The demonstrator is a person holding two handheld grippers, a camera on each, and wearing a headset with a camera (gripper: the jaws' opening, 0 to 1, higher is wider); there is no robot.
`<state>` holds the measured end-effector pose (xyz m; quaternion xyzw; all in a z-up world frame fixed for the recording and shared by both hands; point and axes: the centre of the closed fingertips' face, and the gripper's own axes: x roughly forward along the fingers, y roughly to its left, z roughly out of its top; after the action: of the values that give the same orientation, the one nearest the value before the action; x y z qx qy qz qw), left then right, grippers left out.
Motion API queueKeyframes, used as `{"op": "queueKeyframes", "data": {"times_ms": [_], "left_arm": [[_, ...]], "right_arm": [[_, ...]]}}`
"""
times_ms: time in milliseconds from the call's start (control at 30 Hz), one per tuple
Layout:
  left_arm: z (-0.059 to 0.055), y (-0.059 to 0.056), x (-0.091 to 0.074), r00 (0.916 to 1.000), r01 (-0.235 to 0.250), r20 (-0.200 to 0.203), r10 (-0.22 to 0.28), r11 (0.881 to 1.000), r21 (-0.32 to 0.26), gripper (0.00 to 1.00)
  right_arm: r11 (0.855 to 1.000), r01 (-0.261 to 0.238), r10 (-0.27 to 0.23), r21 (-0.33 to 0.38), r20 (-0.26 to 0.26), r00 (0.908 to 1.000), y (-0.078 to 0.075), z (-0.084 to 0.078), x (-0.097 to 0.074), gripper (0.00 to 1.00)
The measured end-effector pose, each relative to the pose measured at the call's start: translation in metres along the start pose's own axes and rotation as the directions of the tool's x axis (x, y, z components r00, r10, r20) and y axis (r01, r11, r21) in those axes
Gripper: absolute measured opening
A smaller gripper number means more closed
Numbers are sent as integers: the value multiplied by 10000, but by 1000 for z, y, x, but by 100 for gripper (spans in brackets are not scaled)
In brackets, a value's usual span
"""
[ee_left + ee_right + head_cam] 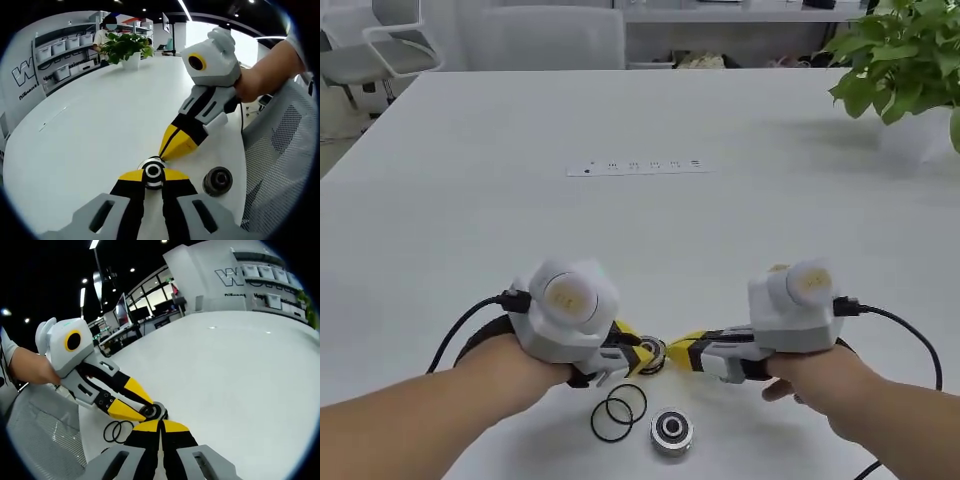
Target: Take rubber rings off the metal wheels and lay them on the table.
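Containers: a white plant pot (pixel 912 135) stands at the far right of the white table (pixel 640 230) and holds a green leafy plant (pixel 895 55). The left gripper view adds white storage bins (pixel 64 49) on wall shelves beyond the table; their contents cannot be made out. Work area: the left gripper (pixel 638 350) has its yellow-tipped jaws clamped on a small metal wheel with a black rubber ring (pixel 653 354), held just above the near edge of the table. The right gripper (pixel 685 352) meets it from the opposite side, its jaws pressed together with the tips at the wheel's rim; whether the ring is caught between them cannot be told. On the table just below the grippers lie two loose black rubber rings (pixel 618 410), overlapping each other, and just beside them to the right a second round metal wheel (pixel 671 430), lying flat. A white power strip (pixel 635 167) lies farther up the table, well apart from the work. Differences between views: the left gripper view shows the second wheel beside the held one and a grey mesh chair (pixel 285 150) at the table edge, while the right gripper view shows the loose rings under the left gripper.
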<state>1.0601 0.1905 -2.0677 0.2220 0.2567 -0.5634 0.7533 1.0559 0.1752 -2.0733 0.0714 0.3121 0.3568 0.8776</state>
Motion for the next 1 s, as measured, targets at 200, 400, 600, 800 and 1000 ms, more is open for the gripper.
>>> {"op": "queueKeyframes", "data": {"times_ms": [200,400,600,800,1000], "left_arm": [[1,0,1,9999,-107,-38,107,9999,14,7],[1,0,1,9999,-118,-75,118,9999,16,7],[1,0,1,9999,-113,-81,113,9999,48,7],[1,0,1,9999,-104,-73,104,9999,45,7],[1,0,1,9999,-102,-68,102,9999,43,7]], "right_arm": [[9999,-83,81,77,164,9998,3,3,0,0],[9997,-240,238,69,222,9995,7,4,0,0],[9992,-407,407,-17,254,9988,12,6,1,0],[9988,-485,487,-51,268,9985,14,6,3,0],[9984,-557,558,-32,339,9979,14,7,2,0]]}}
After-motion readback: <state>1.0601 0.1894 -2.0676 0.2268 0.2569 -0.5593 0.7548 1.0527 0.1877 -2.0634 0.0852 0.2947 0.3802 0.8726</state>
